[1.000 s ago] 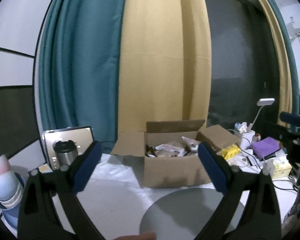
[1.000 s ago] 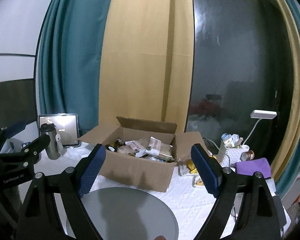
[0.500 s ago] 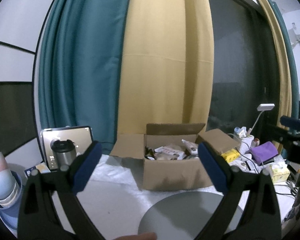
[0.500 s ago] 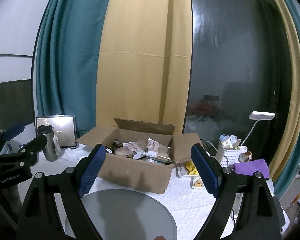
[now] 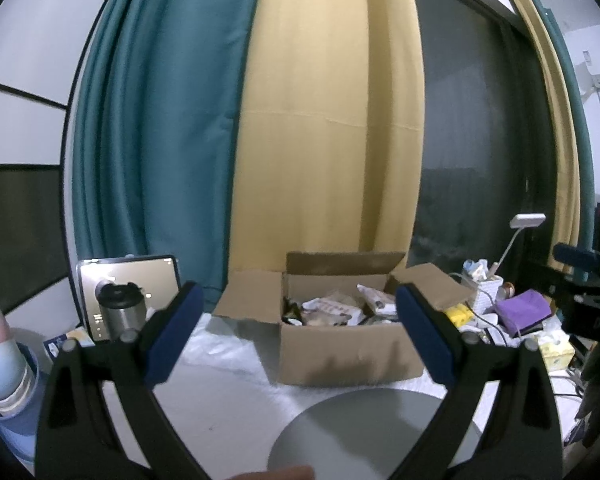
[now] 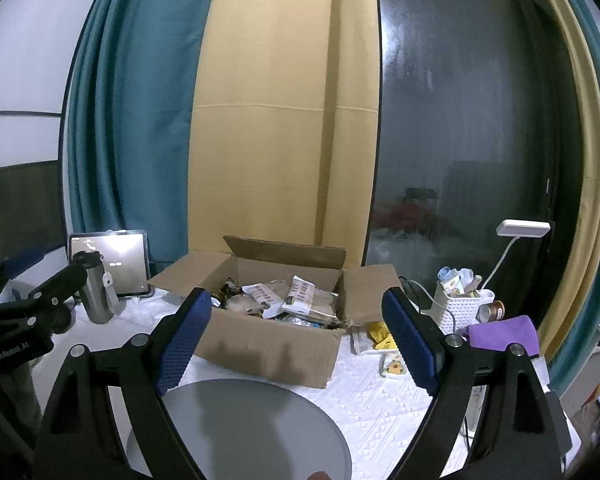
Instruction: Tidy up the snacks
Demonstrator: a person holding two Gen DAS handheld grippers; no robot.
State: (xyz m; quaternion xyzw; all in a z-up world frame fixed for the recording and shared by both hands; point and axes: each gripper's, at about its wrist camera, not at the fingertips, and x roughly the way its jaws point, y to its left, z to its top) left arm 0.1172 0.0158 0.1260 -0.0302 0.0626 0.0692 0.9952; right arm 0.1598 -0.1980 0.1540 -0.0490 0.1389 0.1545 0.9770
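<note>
Closest in, both tools are seen spread wide with nothing pinched: the left hand-held gripper (image 5: 298, 332) and the right hand-held gripper (image 6: 296, 336), bases cut off by the frame edge. Just past them a grey round plate (image 6: 240, 428) is laid on the white-covered worktop (image 6: 380, 396), partly hidden by the fingers. Further back the open cardboard box (image 6: 268, 352) is set, snack packets (image 6: 300, 296) heaped inside, labels too small to be read. Behind-left, a steel tumbler (image 6: 96, 292) and tablet (image 6: 112, 264) are seen.
</note>
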